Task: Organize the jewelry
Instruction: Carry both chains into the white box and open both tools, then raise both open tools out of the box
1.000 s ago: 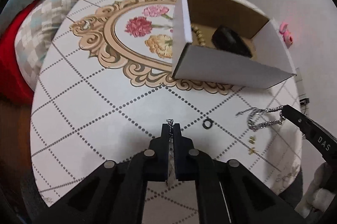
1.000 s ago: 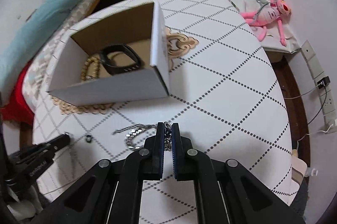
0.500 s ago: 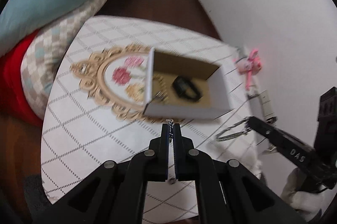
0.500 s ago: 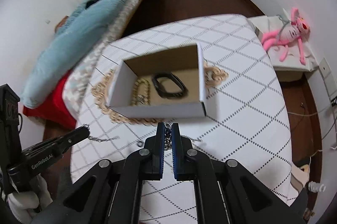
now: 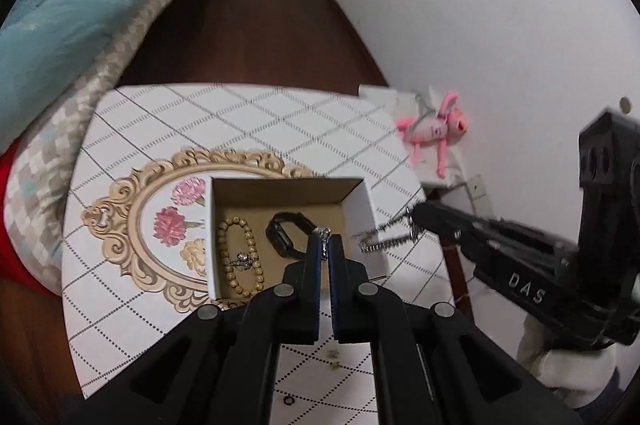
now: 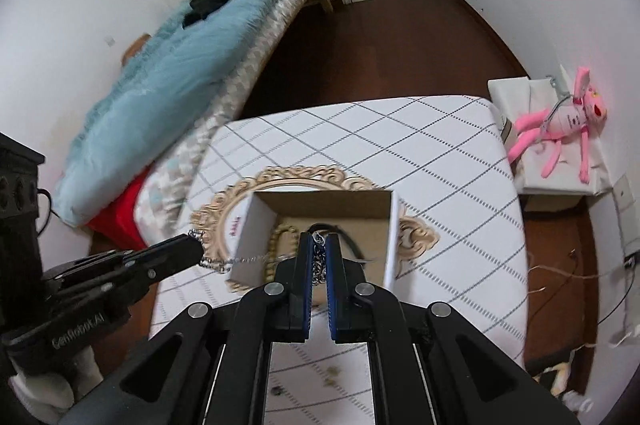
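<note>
An open cardboard box (image 5: pixel 356 203) (image 6: pixel 390 225) stands on the white table. It holds a beaded bracelet (image 5: pixel 236 257), a black band (image 5: pixel 286 231) and a small silver piece (image 5: pixel 242 259). My left gripper (image 5: pixel 325 243) is shut on a thin silver chain (image 5: pixel 323 234), held high over the box; it also shows in the right wrist view (image 6: pixel 194 241) with the chain (image 6: pixel 248 259) trailing. My right gripper (image 6: pixel 318 241) is shut on a chunky silver chain bracelet (image 6: pixel 318 261), seen in the left wrist view (image 5: pixel 386 239) hanging at the box's right wall.
A small black ring (image 5: pixel 288 400) and tiny gold earrings (image 5: pixel 334 359) lie on the table (image 5: pixel 120 305) near its front. A bed with a blue blanket (image 6: pixel 168 73) stands left. A pink plush toy (image 6: pixel 560 129) lies on a white stand to the right.
Both grippers have risen well above the table with their chains and moved over the box. The chunky bracelet left the table surface.
</note>
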The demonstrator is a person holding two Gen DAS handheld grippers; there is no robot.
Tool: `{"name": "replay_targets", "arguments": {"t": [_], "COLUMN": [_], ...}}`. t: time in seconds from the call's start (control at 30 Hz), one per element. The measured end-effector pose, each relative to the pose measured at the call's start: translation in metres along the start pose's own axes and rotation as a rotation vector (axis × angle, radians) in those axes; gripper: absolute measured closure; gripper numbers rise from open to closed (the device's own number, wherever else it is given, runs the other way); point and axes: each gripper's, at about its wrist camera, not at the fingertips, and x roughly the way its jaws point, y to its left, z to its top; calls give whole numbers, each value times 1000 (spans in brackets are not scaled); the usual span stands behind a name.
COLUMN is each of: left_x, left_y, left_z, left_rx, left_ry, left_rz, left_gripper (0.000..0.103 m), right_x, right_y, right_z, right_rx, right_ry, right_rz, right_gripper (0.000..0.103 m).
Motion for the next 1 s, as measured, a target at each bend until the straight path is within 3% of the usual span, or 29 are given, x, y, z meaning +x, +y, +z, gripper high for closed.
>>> {"name": "replay_targets", "arguments": {"t": [0.07,0.3,0.33,0.37,0.4,0.43,0.47,0.5,0.57,0.6,0.67,0.73,0.87,1.0], "left_x": [14,48,51,53,54,54,53,53,52,53,53,54,55,53], "left_y": [5,27,31,34,37,39,40,40,42,43,45,46,42,41], "left_z": [3,9,8,8,6,5,4,3,-2,-3,-8,-12,-19,-24], "left_rx": [-13,-82,-93,-98,-100,-95,-88,-78,-56,-50,-39,-29,-6,-14], "left_ry": [23,109,115,118,111,102,91,80,65,63,50,46,34,27], "left_rz": [11,164,189,208,237,269,290,308,370,386,410,425,444,441], "left_gripper": [101,92,88,70,46,35,26,26,23,16,5,0,0,0], "right_x": [17,73,81,88,93,99,101,102,101,99,96,92,89,85], "right_y": [-3,-8,-10,-10,-10,-12,-15,-16,-20,-21,-21,-22,-21,-22], "right_z": [9,26,27,28,28,28,27,26,23,20,14,4,-16,-29], "right_rx": [-7,-55,-59,-66,-68,-63,-59,-56,-53,-56,-67,-74,-82,-62], "right_ry": [40,156,176,194,206,220,224,221,211,203,192,184,175,162], "right_rz": [-11,-83,-92,-107,-120,-132,-148,-159,-182,-199,-252,-301,-377,-389], "right_gripper": [97,97,96,96,95,91,80,66,55,51,29,13,3,2]}}
